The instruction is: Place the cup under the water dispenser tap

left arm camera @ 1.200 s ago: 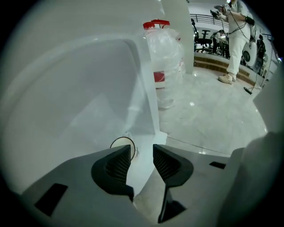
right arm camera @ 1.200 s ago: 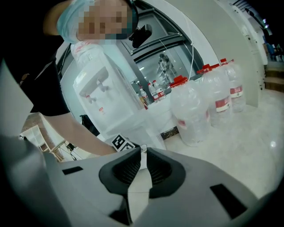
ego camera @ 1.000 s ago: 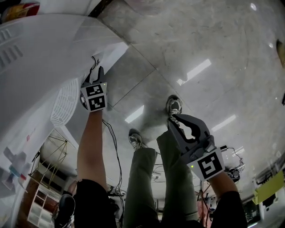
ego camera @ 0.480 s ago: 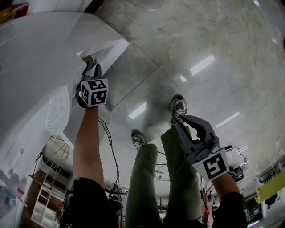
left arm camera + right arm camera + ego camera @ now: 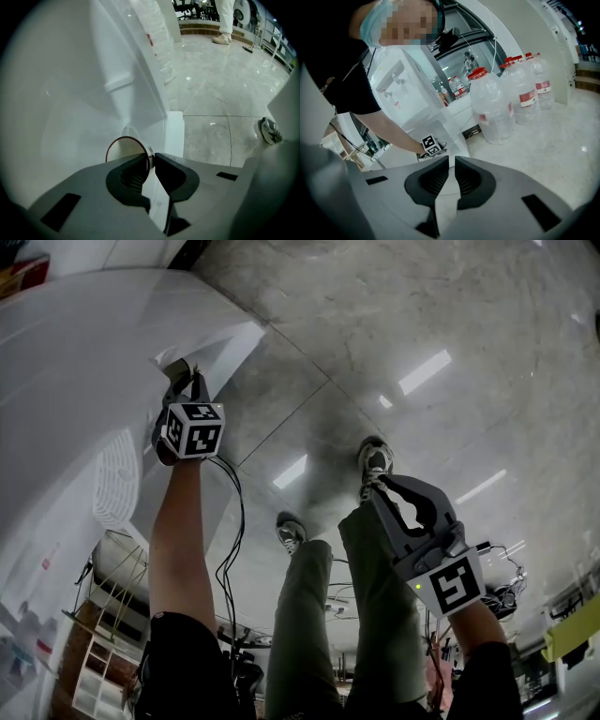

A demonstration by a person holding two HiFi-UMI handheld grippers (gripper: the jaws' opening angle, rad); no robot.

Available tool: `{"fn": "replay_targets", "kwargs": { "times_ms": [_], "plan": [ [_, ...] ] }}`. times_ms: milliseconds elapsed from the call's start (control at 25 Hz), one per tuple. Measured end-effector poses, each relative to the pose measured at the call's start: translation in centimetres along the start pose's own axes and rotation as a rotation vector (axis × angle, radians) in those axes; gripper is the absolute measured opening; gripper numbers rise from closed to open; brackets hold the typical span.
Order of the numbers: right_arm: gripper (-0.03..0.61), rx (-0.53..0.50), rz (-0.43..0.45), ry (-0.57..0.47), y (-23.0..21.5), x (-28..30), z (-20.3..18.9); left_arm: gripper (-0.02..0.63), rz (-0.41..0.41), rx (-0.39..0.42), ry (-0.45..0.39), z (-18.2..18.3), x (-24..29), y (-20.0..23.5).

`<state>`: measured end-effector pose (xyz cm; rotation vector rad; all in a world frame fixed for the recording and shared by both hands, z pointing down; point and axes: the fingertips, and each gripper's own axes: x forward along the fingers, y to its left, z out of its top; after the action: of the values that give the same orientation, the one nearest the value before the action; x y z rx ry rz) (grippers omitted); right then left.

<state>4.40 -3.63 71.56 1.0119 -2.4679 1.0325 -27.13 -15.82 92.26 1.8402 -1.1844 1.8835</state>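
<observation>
In the left gripper view a white paper cup (image 5: 124, 151) with a thin dark rim stands against the white water dispenser (image 5: 93, 79). My left gripper (image 5: 152, 157) points steeply down at it. Its jaws are closing, with the cup's near wall pinched between them: one finger inside the cup, the other outside. In the head view the left gripper (image 5: 182, 381) is low against the dispenser's (image 5: 84, 371) front. My right gripper (image 5: 377, 486) hangs shut and empty over the floor. The right gripper view shows the dispenser's taps (image 5: 396, 75) high above the left gripper's marker cube (image 5: 431, 144).
Several large water bottles (image 5: 501, 105) with red caps stand on the floor to the right of the dispenser. The person's legs and shoes (image 5: 371, 461) are below me on the glossy tiles. A round slotted grille (image 5: 117, 479) sits on the dispenser's front. A cable (image 5: 230, 540) trails by the left arm.
The left gripper sank toward the dispenser's foot and rolled, its marker cube turning. Its jaws came together over the cup's rim. The right gripper dropped slightly.
</observation>
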Motion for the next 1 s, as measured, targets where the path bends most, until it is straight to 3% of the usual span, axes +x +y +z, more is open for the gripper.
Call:
{"fn": "replay_targets", "kwargs": {
  "times_ms": [200,520,800,1000],
  "plan": [
    [0.046,-0.001,-0.004,0.000,0.4,-0.2,0.3,0.057,-0.023,0.092,0.013,-0.1,-0.3,-0.9],
    [0.046,0.004,-0.036,-0.020,2.3,-2.3,2.1,0.055,-0.063,0.093,-0.009,-0.3,-3.5,-2.5],
    [0.046,0.024,-0.064,-0.054,6.8,-6.0,4.4,0.055,-0.134,0.106,-0.068,1.3,-10.3,-5.2],
    [0.046,0.043,-0.067,-0.094,10.9,-8.3,6.7,0.055,-0.202,0.186,-0.129,2.2,-16.5,-8.3]
  ]
}}
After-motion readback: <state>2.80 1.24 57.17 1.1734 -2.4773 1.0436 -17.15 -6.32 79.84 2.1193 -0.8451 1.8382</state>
